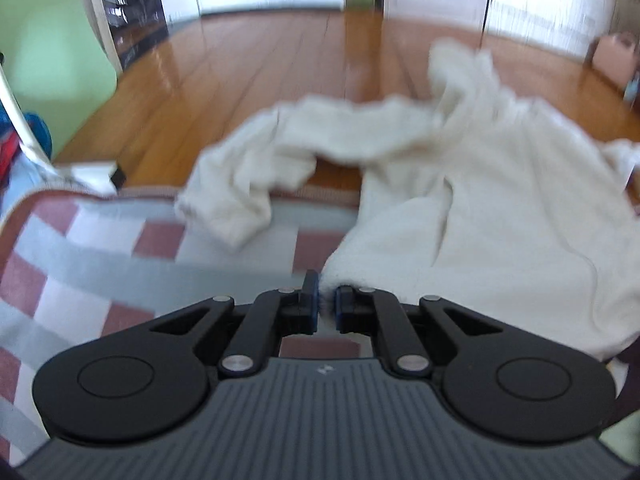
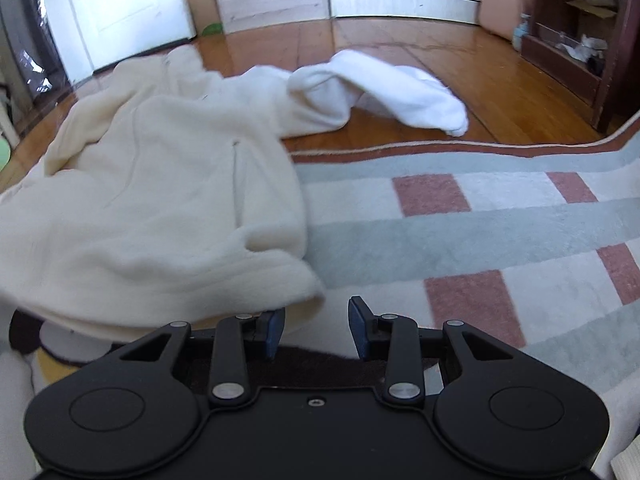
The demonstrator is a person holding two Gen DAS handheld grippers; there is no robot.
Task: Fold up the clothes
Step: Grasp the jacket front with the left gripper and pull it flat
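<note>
Fleece garment (image 2: 160,184) hem pinched by left gripper (image 1: 327,304), right gripper (image 2: 316,326) agape

Checked rug (image 2: 460,236), pink case (image 2: 502,10)

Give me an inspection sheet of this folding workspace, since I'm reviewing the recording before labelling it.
Surface: checked rug in grey, white and red squares, laid over a glossy wooden floor.
Job's things: cream fleece garment spread partly on the rug and partly on the floor, sleeves unfolded.
Clutter: colourful fabric at the rug's left edge; pink case by the far wall.
Grippers: left gripper pinching the garment's near hem; right gripper open, holding nothing, beside the hem.
Cables: nothing seen.
Surroundings: white doors, pale cabinets, dark shelf unit on the right.
</note>
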